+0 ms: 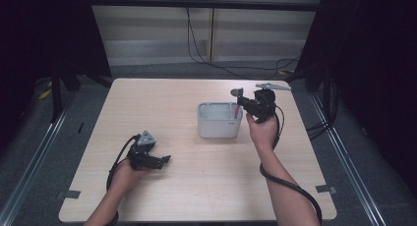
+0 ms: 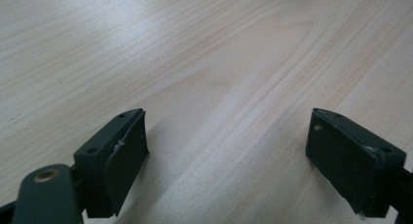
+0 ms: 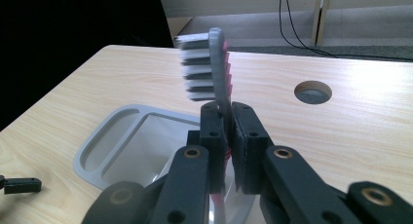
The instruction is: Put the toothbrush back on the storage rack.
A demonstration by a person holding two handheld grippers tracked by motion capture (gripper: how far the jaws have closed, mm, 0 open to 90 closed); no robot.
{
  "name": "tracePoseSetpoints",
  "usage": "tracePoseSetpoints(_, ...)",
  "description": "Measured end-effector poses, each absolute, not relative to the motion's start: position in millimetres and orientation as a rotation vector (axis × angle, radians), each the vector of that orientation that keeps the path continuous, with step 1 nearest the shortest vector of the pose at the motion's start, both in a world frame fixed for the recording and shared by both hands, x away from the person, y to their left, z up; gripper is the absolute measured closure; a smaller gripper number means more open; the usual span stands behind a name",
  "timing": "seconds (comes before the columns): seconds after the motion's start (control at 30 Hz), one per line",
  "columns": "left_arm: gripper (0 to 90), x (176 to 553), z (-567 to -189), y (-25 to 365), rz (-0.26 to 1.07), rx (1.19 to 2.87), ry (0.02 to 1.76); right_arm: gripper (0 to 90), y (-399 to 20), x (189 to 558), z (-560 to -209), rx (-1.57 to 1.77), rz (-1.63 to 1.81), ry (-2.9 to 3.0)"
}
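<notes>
The right gripper (image 1: 244, 104), right of centre in the high view, has its fingers (image 3: 213, 136) pinched on the neck of a toothbrush (image 3: 209, 68), whose bristled head stands upright above them while the pink handle runs down into the grey holder (image 1: 219, 120) in the middle of the bench (image 1: 196, 186). In the right gripper view the holder (image 3: 104, 141) sits at the lower left, right under the grip. The toothbrush looks partly inside the holder, so what seems left is to lower it fully and release, or to lift it clear; I cannot tell which. The left gripper (image 1: 160, 160) rests at the lower left of the bench, its fingers (image 2: 122, 151) spread wide over bare wood, holding nothing.
</notes>
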State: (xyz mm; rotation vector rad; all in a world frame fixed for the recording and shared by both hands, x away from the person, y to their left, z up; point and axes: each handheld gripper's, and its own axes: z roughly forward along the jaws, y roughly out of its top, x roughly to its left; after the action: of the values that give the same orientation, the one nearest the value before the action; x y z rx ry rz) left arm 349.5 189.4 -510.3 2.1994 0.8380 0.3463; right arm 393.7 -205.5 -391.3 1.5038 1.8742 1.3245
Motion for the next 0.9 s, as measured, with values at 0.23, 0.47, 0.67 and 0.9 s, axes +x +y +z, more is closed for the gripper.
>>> tracePoseSetpoints(0.23,15.0,349.4,-510.3,189.3,0.346,2.199,0.839,84.2,-204.6,391.6,-392.9,1.504,1.326,1.871)
tracePoseSetpoints(0.47,14.9,349.6,-510.3,189.3,0.347,2.199,0.837,84.1,-204.9,391.0,-394.4,1.502,1.325,1.872)
tracePoseSetpoints(0.67,14.9,349.5,-510.3,189.4,0.346,2.200,0.838,84.1,-203.8,390.0,-396.2,1.500,1.325,1.876)
tracePoseSetpoints(0.9,14.9,349.5,-510.3,189.3,0.344,2.199,0.838,84.0,-204.2,388.9,-398.9,1.500,1.328,1.879)
